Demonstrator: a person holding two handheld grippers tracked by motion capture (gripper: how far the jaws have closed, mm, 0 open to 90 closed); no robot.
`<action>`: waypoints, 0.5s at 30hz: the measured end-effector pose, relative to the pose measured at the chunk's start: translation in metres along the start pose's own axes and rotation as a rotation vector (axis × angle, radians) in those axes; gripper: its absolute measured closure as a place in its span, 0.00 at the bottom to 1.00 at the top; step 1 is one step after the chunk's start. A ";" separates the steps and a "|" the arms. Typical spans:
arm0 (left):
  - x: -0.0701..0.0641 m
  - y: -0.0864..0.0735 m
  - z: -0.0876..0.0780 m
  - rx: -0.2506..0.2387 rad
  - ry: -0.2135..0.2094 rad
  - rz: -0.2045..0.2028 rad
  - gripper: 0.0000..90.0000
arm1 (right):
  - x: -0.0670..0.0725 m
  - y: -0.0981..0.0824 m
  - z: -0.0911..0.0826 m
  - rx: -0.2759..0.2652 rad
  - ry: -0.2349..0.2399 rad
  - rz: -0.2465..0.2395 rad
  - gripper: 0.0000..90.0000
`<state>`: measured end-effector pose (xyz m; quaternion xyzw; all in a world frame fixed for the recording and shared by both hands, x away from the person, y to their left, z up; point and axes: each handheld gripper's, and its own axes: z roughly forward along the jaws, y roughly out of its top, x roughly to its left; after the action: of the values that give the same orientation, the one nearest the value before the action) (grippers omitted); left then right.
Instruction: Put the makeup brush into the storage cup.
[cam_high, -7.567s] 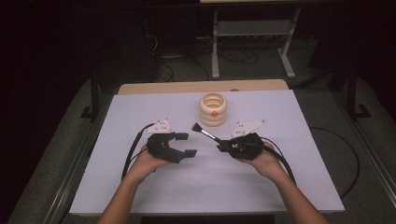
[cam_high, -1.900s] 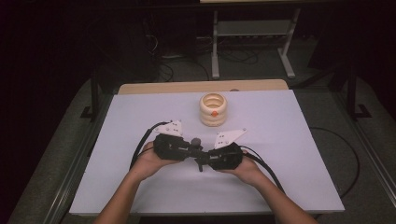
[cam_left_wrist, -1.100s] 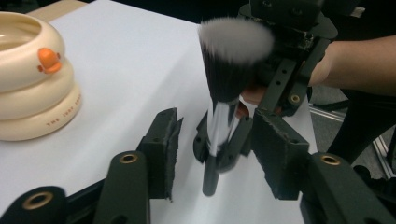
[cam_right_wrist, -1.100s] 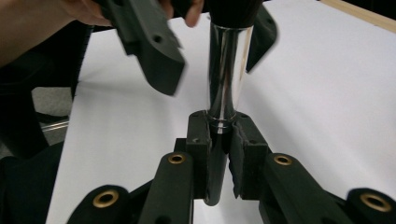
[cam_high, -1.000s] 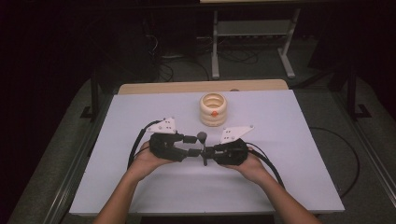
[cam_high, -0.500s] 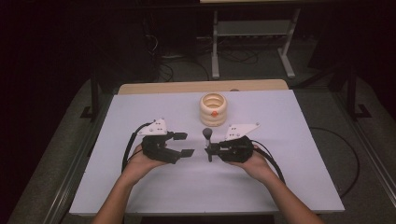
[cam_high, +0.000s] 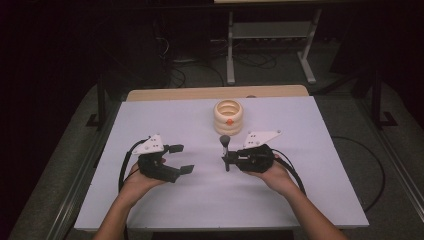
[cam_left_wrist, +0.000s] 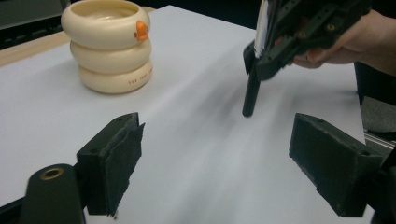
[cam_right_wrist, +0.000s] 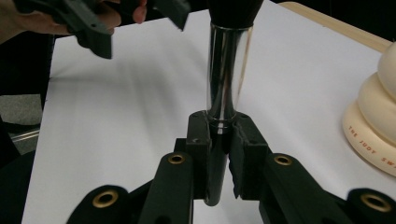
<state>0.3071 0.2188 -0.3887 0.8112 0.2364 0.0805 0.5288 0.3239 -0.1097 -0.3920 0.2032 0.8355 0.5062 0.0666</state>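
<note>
A brush with a black handle, a shiny metal collar and a dark head (cam_high: 225, 146) stands between the pads of my right gripper (cam_high: 227, 161), which is shut on its handle (cam_right_wrist: 219, 154). The head points toward the far side of the table. My left gripper (cam_high: 182, 159) is a hand's width to the left of it; its jaws have just been opening and stand wide with nothing between them (cam_left_wrist: 215, 163). In the left gripper view the brush handle (cam_left_wrist: 251, 95) hangs from the right gripper ahead, above the white table.
A cream holder of three stacked rings with an orange dot (cam_high: 228, 117) stands just beyond the brush, seen also in the left gripper view (cam_left_wrist: 109, 46). The white tabletop (cam_high: 310, 200) spreads around both hands. Cables trail from the grippers toward the near edge.
The left gripper has let go of the brush, opened and drawn away to the left. The right gripper has kept the brush and stayed in place.
</note>
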 end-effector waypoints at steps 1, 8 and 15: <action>0.000 -0.002 -0.002 0.002 0.003 -0.009 0.15 | 0.000 0.000 0.000 -0.004 -0.005 0.004 0.87; 0.000 -0.014 -0.015 -0.028 0.037 -0.021 0.13 | -0.002 0.001 -0.001 0.000 -0.025 0.015 0.87; -0.001 -0.025 -0.024 -0.044 0.073 -0.025 0.13 | -0.005 0.002 -0.004 -0.006 -0.045 0.024 0.87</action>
<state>0.2894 0.2460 -0.4006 0.7929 0.2638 0.1084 0.5385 0.3279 -0.1148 -0.3890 0.2243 0.8297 0.5048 0.0801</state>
